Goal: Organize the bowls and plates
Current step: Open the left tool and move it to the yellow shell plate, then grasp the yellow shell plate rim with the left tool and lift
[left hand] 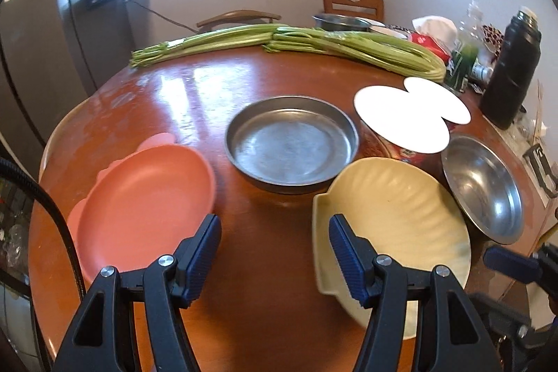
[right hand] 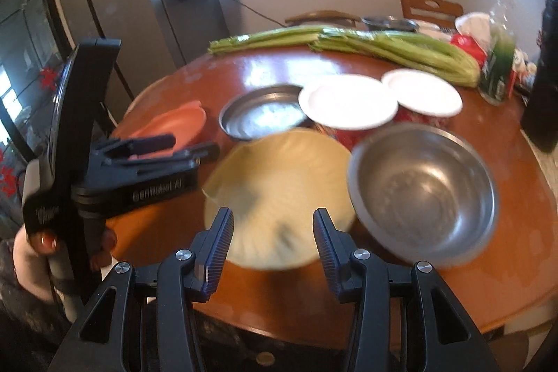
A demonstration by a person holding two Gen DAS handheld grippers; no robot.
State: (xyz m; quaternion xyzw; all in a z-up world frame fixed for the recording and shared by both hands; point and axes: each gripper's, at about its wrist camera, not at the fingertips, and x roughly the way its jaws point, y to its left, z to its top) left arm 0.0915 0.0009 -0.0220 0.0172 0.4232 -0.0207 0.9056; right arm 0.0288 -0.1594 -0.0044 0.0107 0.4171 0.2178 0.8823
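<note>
On the round wooden table [left hand: 174,86] lie a pink plate [left hand: 146,208], a flat metal pan [left hand: 291,145], a cream shell-shaped plate [left hand: 401,218] and a steel bowl [left hand: 484,187]. Two white plates [left hand: 401,121] rest on top of red cups. My left gripper [left hand: 274,222] stands open over bare wood between the pink and cream plates. My right gripper [right hand: 272,218] hangs open over the near rim of the cream plate [right hand: 279,176], the steel bowl [right hand: 422,194] just to its right. The right wrist view also shows the left gripper [right hand: 188,145] near the pink plate [right hand: 174,124].
Celery bunches [left hand: 314,40] lie across the far side of the table. A black flask [left hand: 512,72], a green bottle [right hand: 495,72], a red packet and another metal bowl crowd the far right. Two wooden chairs stand behind. A hand [right hand: 35,253] holds the left gripper's handle.
</note>
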